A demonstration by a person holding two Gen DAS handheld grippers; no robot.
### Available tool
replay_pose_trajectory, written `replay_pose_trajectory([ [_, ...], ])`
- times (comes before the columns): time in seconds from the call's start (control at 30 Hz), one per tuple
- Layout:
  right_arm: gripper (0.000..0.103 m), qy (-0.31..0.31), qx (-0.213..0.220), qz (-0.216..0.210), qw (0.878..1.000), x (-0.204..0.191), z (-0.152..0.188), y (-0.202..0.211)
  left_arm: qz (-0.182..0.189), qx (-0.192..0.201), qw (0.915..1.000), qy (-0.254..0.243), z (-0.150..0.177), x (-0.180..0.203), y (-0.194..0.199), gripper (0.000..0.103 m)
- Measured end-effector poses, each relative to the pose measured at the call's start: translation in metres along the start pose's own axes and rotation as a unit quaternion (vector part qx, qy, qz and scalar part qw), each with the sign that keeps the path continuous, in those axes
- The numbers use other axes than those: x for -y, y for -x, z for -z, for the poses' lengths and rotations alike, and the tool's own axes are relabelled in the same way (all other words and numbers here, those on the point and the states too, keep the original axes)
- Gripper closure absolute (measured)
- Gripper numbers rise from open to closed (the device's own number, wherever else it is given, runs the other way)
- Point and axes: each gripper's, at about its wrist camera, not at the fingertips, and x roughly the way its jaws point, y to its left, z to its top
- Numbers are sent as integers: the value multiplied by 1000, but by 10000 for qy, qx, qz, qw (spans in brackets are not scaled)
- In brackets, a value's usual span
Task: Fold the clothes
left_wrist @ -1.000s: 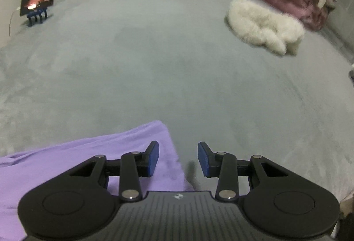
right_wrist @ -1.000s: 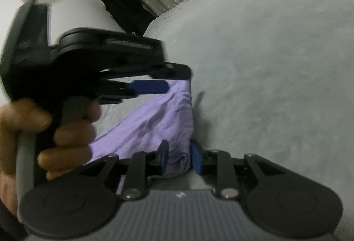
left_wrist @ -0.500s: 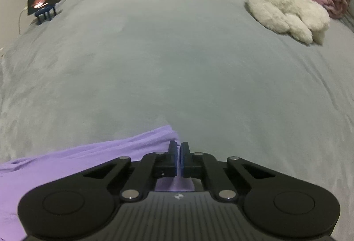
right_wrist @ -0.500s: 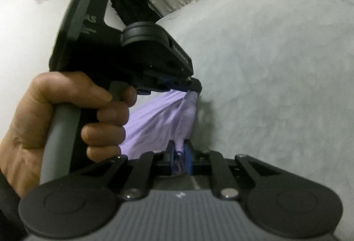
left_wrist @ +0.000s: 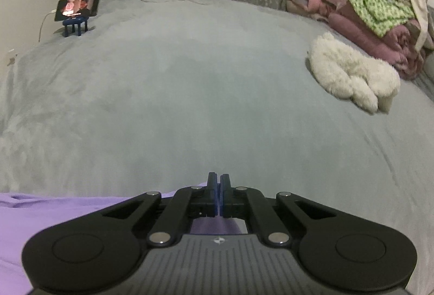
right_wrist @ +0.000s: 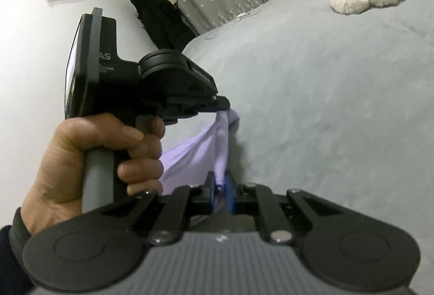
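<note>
Right wrist view shows the right gripper (right_wrist: 221,193) with its fingers pinched narrow on an edge of the purple garment (right_wrist: 195,156), and the left gripper (right_wrist: 226,108), held in the person's left hand (right_wrist: 89,159), clamped on a corner of the same edge farther out. From the left wrist view the left gripper's fingers (left_wrist: 213,183) are pressed together with purple cloth showing beneath them. The garment hangs between the two grips, its bulk trailing over the near edge of the grey bed (left_wrist: 190,94). Each pinch looks shallow, so a quick lift or the hands spreading too far could pull a corner free. Dragging the cloth across the bedcover could bunch it and skew the fold.
</note>
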Motion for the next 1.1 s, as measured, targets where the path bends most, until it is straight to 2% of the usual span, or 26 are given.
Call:
replay_pose_trajectory([
  [0.13,95,-90,20,-53,9999,6,2,6,21,26,10000,50,0,5,-2,103],
  [0.3,95,-201,174,-31,9996,10,3,24,223,95,9995,208,-2,8,2,103],
  [0.5,95,-147,372,220,9990,9,-5,47,561,139,9978,314,-1,22,8,103],
  [0.67,95,-248,147,565,9980,20,-1,41,567,-15,9979,321,8,34,-5,103],
  [0.8,95,-344,0,626,9974,25,2,35,467,-36,9987,194,17,40,-16,103],
  [1.1,94,-494,-171,744,9959,28,4,27,507,-75,9985,181,23,41,-27,103],
])
